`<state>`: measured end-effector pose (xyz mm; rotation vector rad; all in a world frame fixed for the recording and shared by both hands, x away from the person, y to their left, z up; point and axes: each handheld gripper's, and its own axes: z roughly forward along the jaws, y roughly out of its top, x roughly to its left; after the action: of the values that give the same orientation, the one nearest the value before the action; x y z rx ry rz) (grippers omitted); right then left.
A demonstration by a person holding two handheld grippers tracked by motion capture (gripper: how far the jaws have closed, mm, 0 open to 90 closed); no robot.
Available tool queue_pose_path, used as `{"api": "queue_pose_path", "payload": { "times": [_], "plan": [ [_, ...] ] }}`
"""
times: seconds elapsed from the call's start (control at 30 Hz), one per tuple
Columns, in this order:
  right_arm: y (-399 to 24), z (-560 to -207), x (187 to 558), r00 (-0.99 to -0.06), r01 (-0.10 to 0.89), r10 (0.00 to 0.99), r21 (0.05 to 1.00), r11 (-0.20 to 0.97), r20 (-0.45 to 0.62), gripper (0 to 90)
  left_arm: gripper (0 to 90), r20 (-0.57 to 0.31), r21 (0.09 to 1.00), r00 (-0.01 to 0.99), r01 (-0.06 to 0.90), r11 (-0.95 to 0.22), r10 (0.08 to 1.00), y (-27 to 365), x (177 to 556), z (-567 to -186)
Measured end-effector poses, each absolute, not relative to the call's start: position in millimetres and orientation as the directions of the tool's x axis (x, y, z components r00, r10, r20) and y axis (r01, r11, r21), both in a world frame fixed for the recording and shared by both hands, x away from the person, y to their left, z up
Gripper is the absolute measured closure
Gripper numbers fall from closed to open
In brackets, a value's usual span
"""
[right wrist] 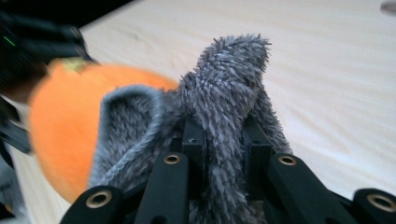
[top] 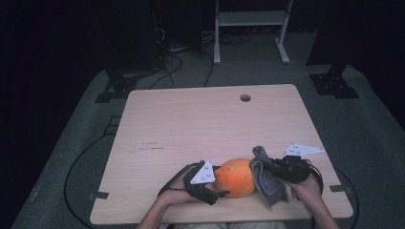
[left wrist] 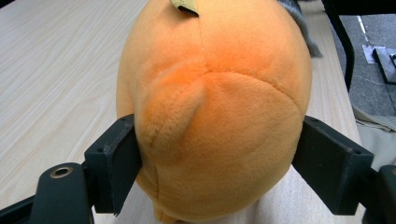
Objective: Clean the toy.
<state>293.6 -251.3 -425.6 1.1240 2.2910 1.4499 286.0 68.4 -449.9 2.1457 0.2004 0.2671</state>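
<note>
1. Orange plush toy (top: 235, 177): rounded, short-pile fabric, seams meeting near the middle of its end, with a small raised flap of the same fabric beside them in the left gripper view (left wrist: 210, 107). It lies on the wooden table (top: 191, 124) near the near edge, about mid-width
2. Left gripper (top: 210, 188): jaws spread wide around the toy, one pad against each flank, gripping it. The hand (top: 174, 193) comes in from the near edge, left of the toy
3. Right gripper (top: 272, 164): jaws narrow, clamped on a grey fuzzy cloth (top: 268, 177). The cloth hangs down just right of the toy, touching or almost touching its right side; a tuft stands up above the jaws
4. Right gripper view: the cloth (right wrist: 224, 107) is a shaggy knit with a corded hem, folded between the jaws; the toy (right wrist: 70, 126) is a blurred orange mass to the left
5. High view adds the wider scene: a round hole (top: 245, 98) near the table's far edge, grey carpet, cables (top: 76, 167) on the floor, a white frame (top: 250, 28) beyond. Faint dark marks (top: 150, 145) on the tabletop, unreadable
6. Labels: a small yellowish tag (left wrist: 185, 5) on the toy's top, seen also in the high view; any print is too small to read
</note>
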Motion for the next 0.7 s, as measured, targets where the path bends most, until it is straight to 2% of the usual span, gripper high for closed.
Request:
{"api": "queue_pose_path", "payload": {
  "times": [0.07, 0.13, 0.33, 0.57, 0.7],
  "plan": [
    [-251, -421, 293, -0.696, 0.478, 0.681, 0.854, 0.205, 0.226, 75.1, 20.0, 0.114, 0.833, 0.963, 0.041, -0.552, 0.243, 68, 286, -450],
    [-246, -424, 294, -0.701, 0.483, 0.680, 0.845, 0.231, 0.215, 75.1, 19.9, 0.114, 0.832, 0.964, 0.039, -0.553, 0.239, 69, 286, -450],
    [-250, -439, 304, -0.666, 0.550, 0.708, 0.796, 0.255, 0.233, 75.0, 19.7, 0.104, 0.834, 0.964, 0.049, -0.550, 0.244, 70, 288, -451],
    [-259, -424, 296, -0.693, 0.512, 0.666, 0.838, 0.187, 0.275, 74.5, 19.6, 0.098, 0.835, 0.965, 0.054, -0.547, 0.245, 71, 288, -452],
    [-251, -434, 300, -0.707, 0.537, 0.655, 0.804, 0.254, 0.265, 74.4, 19.6, 0.091, 0.836, 0.965, 0.060, -0.546, 0.246, 71, 289, -452]
  ]
}}
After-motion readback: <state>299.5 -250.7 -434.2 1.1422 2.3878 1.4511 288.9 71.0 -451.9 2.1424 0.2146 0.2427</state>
